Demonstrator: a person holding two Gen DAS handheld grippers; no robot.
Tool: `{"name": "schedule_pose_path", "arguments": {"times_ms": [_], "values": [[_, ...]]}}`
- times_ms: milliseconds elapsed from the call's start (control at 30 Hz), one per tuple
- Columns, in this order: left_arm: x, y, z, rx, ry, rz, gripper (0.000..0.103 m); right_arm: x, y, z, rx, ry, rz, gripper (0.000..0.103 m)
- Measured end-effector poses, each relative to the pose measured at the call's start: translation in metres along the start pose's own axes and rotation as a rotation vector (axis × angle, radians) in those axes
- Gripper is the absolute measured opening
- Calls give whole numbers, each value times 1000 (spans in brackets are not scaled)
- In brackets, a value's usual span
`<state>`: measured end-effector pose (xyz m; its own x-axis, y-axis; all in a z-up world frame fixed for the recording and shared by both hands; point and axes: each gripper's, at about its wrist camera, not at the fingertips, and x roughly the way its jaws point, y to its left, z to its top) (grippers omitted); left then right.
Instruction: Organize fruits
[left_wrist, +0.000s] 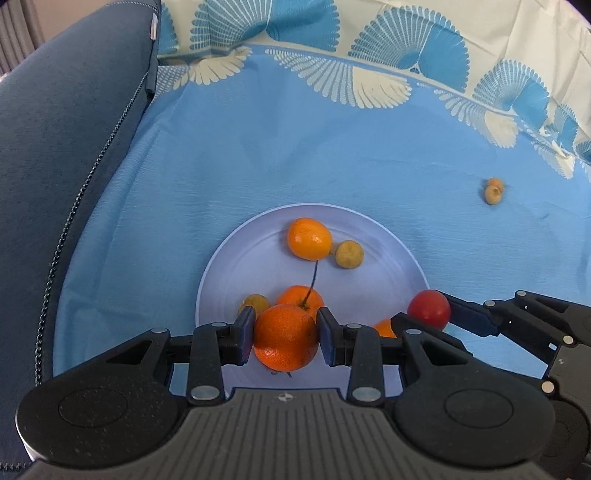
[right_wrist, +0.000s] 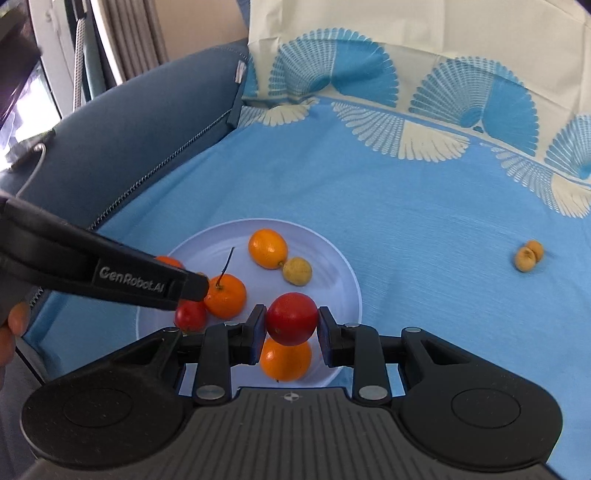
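Note:
A pale blue plate (left_wrist: 388, 254) (right_wrist: 332, 266) lies on the blue cloth. My left gripper (left_wrist: 285, 336) is shut on an orange (left_wrist: 285, 341) above the plate's near edge. My right gripper (right_wrist: 291, 325) is shut on a red tomato (right_wrist: 291, 318) (left_wrist: 429, 308) above the plate. On the plate lie an orange with a long stem (right_wrist: 225, 295) (left_wrist: 301, 297), another orange (left_wrist: 309, 238) (right_wrist: 267, 248), a small yellow fruit (left_wrist: 349, 253) (right_wrist: 297, 271), a second yellow fruit (left_wrist: 255, 302), a red tomato (right_wrist: 190, 315), and an orange under my right gripper (right_wrist: 285, 360).
Two small yellow-orange fruits (left_wrist: 493, 190) (right_wrist: 529, 254) lie together on the cloth at the right. A dark blue cushion (left_wrist: 66, 147) (right_wrist: 147, 133) borders the cloth on the left. The cloth's patterned edge (left_wrist: 369, 74) runs along the back.

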<state>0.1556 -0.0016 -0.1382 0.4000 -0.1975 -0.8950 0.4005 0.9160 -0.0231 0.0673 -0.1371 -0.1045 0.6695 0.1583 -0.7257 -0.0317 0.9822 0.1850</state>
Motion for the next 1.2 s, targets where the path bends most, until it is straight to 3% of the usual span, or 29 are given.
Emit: {"name": "schedule_pose_path", "arguments": {"times_ms": [100,167,233,300,500,700,867,1200], "values": [[4,1,1,16,-6,-8,46,8,0,1,-2,6,2,31],[1,2,1,19,-22,-8,92,11,0,3,-3,5,8,32],[-9,5,1,1,-69,-7,102,10,2,6,-15,-3,11,47],[-17,7,1,3,-78,-8,102,6,2,8,-23,-16,3,69],[-50,14,-21,-53,-65,19,102,-32,1,-1,22,-17,-25,85],[-89,14,-59,-102,-60,80,102,-86,6,-25,100,-33,-71,91],[-119,10,-85,-116,-74,80,102,-124,18,-44,137,-55,-92,94],[-170,-3,-125,-108,-158,85,102,-187,51,-76,88,-159,-122,96]]}}
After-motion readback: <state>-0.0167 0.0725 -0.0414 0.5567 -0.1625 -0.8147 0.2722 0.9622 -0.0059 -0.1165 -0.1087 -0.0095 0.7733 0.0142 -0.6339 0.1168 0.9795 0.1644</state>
